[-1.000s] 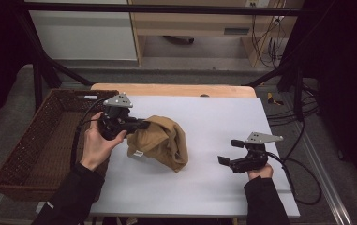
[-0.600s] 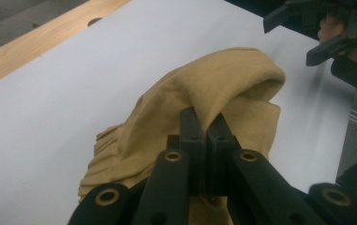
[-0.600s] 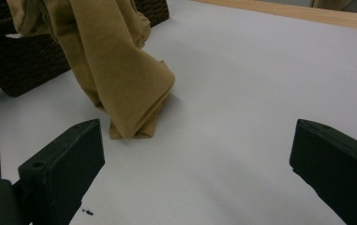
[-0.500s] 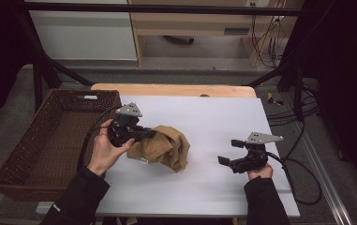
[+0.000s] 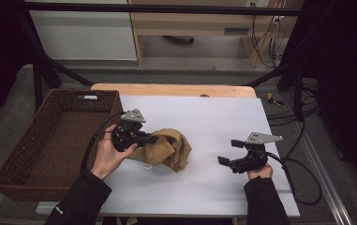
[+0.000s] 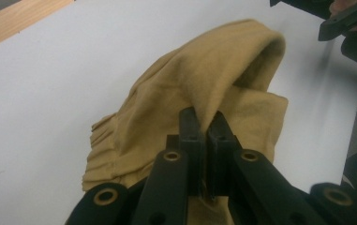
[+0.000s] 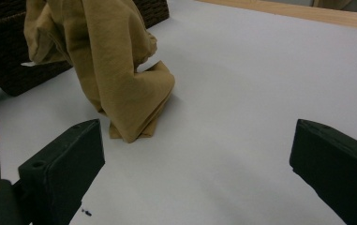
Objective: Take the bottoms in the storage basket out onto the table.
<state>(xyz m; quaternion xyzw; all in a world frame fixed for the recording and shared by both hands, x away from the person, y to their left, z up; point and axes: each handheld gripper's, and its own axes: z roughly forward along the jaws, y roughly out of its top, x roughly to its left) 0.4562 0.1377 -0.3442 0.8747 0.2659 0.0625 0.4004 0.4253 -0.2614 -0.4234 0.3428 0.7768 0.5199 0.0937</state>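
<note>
Your right gripper (image 5: 226,152) waits spread and empty on the white table (image 5: 223,117) — free to help. Your left gripper (image 5: 153,138) pinches a fold of the tan cloth (image 5: 169,149) mid-table, likely bound for the wicker basket (image 5: 40,145) beyond.

The left gripper (image 5: 153,138) points rightward, jaws clamped together; the right gripper (image 5: 227,151) rests low, jaws spread wide.

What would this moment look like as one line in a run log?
left gripper: shut on tan cloth | right gripper: open, holding nothing | wicker basket: left of the cloth
</note>
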